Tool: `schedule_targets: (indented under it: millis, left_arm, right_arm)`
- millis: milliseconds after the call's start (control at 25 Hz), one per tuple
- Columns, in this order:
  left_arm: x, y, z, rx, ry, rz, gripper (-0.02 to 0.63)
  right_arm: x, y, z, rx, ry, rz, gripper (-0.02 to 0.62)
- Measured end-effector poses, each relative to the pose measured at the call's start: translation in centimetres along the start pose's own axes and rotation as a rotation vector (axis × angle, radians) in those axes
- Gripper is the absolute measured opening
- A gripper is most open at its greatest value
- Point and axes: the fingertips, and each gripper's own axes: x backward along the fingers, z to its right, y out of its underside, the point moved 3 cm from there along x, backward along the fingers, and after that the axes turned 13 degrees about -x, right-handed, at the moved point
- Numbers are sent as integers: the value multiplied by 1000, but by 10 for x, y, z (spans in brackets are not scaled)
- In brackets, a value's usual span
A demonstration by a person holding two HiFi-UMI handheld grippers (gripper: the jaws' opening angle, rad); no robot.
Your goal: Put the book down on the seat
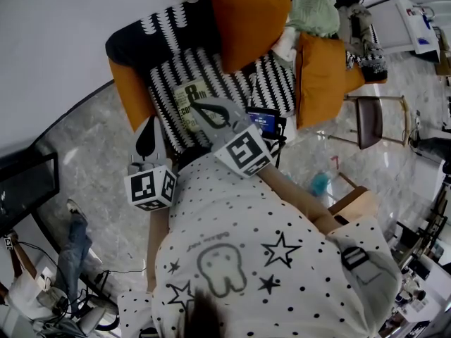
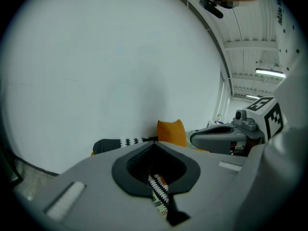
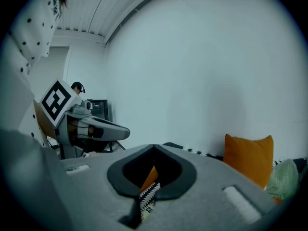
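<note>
- Shirt (image 1: 282,259) with dots and stars fills the near foreground.
- Left gripper (image 1: 149,136) hangs just beside the seat's front edge, its jaws pressed together on nothing.
- Right gripper (image 1: 204,108) has its jaws together too and holds nothing; its tip overlaps the book's near edge.
- Book (image 1: 189,96) lies flat on the black-and-white patterned seat (image 1: 169,72).
- Orange cushion (image 1: 250,16) leans against the backrest farther off.

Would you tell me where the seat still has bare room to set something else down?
Bare seat shows behind the book, up to the tall orange cushion, and another patch lies between the book and the right-hand orange cushion. The front edge is crowded: book, right gripper and a blue-screened device.
</note>
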Motion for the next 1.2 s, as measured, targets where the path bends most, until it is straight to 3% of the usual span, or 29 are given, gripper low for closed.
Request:
schedule_targets:
  millis: [1200]
  left_arm:
    - [0, -2, -1, 3, 6, 2, 2]
  right_arm:
    - [-2, -1, 0, 3, -7, -11, 0]
